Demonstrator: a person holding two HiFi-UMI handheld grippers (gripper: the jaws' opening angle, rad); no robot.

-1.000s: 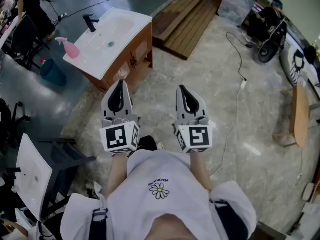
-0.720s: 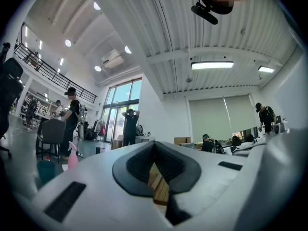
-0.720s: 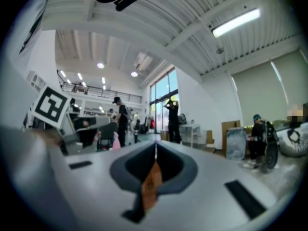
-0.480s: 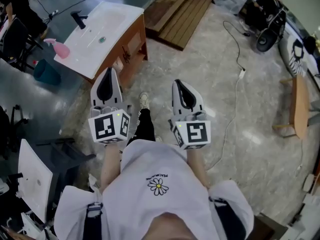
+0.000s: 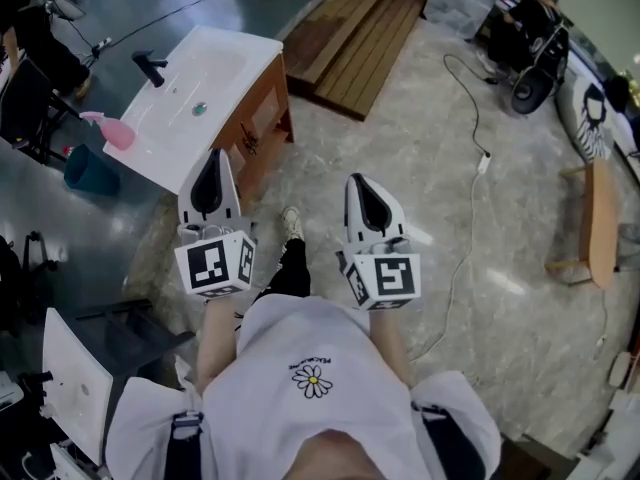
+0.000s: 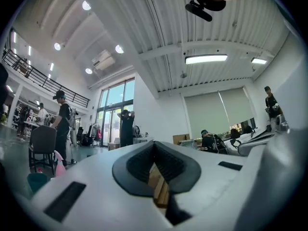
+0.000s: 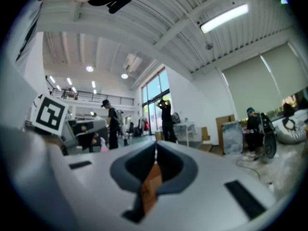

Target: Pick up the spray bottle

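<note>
The pink spray bottle [image 5: 112, 132] stands on the left corner of a white sink counter [image 5: 215, 68], up and to the left in the head view. It also shows small and low at the left in the left gripper view as the spray bottle [image 6: 58, 163]. My left gripper [image 5: 213, 158] is shut and empty, its tip at the counter's near edge, to the right of the bottle and apart from it. To its right, my right gripper [image 5: 357, 181] is held over the stone floor, shut and empty. Both sets of jaws meet in a closed line in the two gripper views.
A black faucet [image 5: 150, 66] sits on the wooden vanity. A teal bin [image 5: 88, 169] stands on the floor left of it. A wooden platform [image 5: 355, 28] lies behind, a cable [image 5: 468, 218] and a bench [image 5: 598, 223] at the right. People stand in the background.
The person has stepped toward the vanity, one foot now forward. Both grippers have come closer to the counter and stayed shut.
</note>
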